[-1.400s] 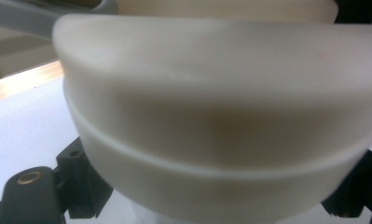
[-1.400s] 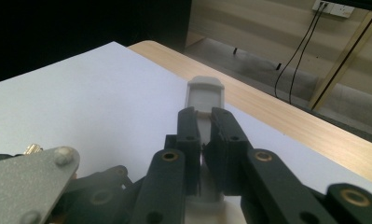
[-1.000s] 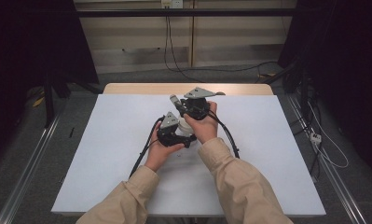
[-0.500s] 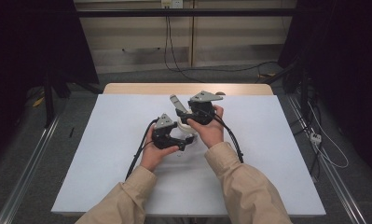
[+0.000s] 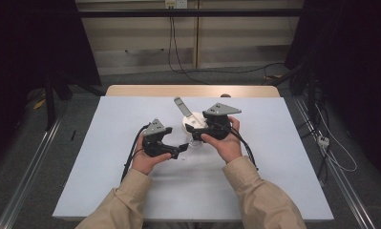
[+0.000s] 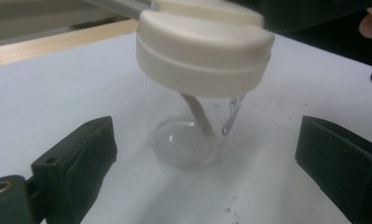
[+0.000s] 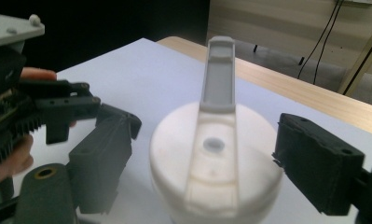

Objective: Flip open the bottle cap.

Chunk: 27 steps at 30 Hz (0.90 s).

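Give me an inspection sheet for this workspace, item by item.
Surface: white table top with a wooden strip at the far edge; a few dark specks near the cup.
Job's things: clear cup standing upright, cream lid on, flip spout raised, a straw inside.
Clutter: nothing seen.
Grippers: left tool open, jaws either side of the cup, not touching; right tool open around the lid, not touching. Both have just been opening.
Cables: black cable trails from the left tool; floor cables behind.
Surroundings: dark curtains, grey floor, rails.
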Tool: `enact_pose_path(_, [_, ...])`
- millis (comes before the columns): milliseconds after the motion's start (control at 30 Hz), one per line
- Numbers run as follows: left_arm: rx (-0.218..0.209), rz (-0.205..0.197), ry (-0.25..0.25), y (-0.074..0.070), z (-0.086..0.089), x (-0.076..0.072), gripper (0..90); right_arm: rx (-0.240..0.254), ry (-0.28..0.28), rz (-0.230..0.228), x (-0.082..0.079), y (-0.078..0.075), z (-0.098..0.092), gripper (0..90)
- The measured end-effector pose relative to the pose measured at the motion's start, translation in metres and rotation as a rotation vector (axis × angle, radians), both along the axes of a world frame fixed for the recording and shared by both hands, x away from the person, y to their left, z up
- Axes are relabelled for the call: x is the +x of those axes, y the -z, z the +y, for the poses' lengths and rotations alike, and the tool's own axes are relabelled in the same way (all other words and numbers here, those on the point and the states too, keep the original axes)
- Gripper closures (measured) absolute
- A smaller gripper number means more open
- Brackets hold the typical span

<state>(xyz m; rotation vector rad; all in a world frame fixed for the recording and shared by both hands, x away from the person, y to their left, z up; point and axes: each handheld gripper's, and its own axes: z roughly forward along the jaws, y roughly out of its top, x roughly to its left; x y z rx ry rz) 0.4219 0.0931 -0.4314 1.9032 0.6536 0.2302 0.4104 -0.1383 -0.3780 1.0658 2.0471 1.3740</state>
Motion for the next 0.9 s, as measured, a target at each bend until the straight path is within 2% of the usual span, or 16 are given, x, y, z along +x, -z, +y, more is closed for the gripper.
enact_pose_path(200, [0.013,0.002,-0.002,0.0,0.01,-0.009,5.9,-0.021,-0.005,-0.004,-0.016,0.005,-0.016,15.5])
enact_pose_path(433, [0.02,0.009,-0.01,0.002,0.025,-0.015,6.0,-0.021,0.007,0.014,-0.033,0.017,-0.036,13.9])
enact_pose_path(867, [0.027,0.008,-0.021,0.002,0.048,-0.028,6.3,-0.031,0.028,0.032,-0.058,0.035,-0.067,13.4])
enact_pose_path(900, [0.04,0.002,-0.017,0.003,0.05,-0.028,6.3,-0.032,0.029,0.036,-0.059,0.036,-0.069,13.4])
